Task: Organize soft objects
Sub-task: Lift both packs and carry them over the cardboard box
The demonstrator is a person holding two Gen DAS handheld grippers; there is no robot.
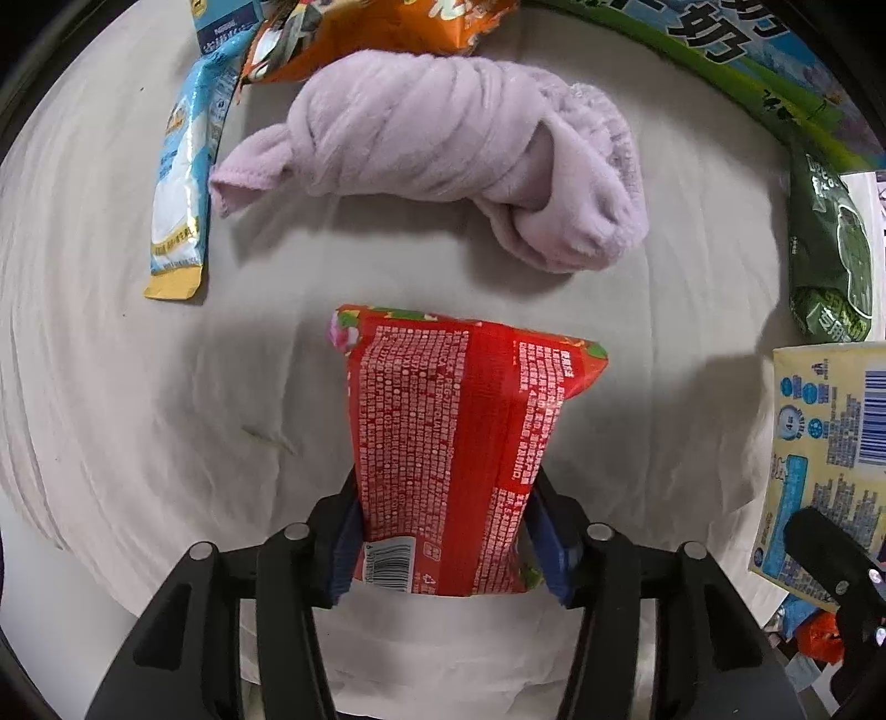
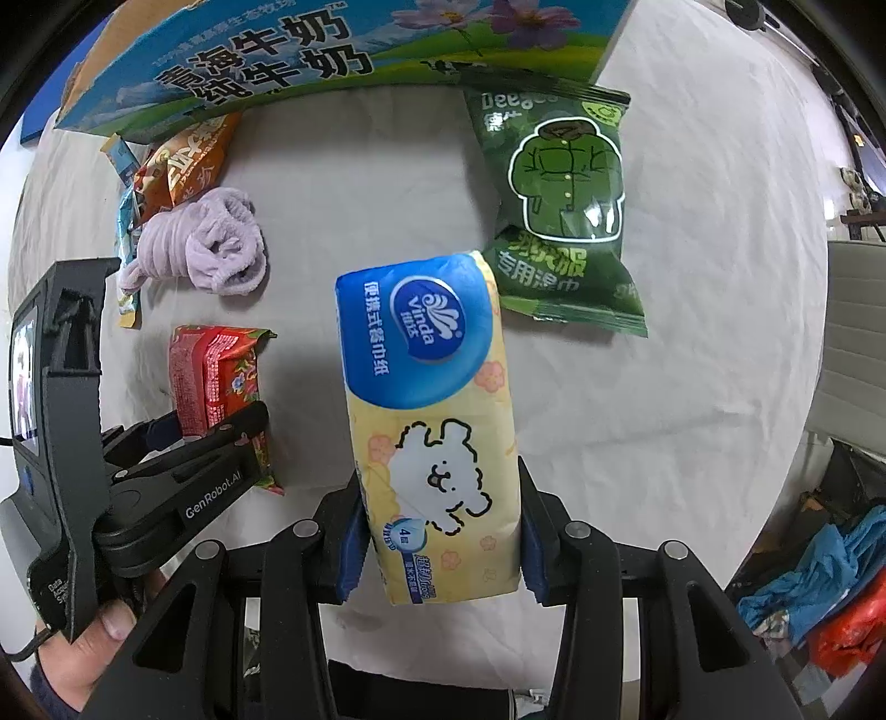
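Observation:
My left gripper [image 1: 443, 531] is shut on a red tissue pack [image 1: 459, 432], held above the white cloth; it also shows in the right wrist view [image 2: 213, 376], with the left gripper [image 2: 183, 443] around it. My right gripper [image 2: 440, 543] is shut on a blue-and-yellow Vinda tissue pack [image 2: 432, 399], seen at the right edge of the left wrist view [image 1: 830, 443]. A rolled lilac towel [image 1: 443, 138] lies ahead of the left gripper, and shows in the right wrist view [image 2: 205, 249].
A white cloth [image 1: 138, 387] covers the table. A green wet-wipes pack [image 2: 565, 210] lies beyond the right gripper. An orange snack bag [image 1: 376, 33] and a blue sachet [image 1: 183, 183] lie at the left. A milk carton box [image 2: 277, 50] stands at the back.

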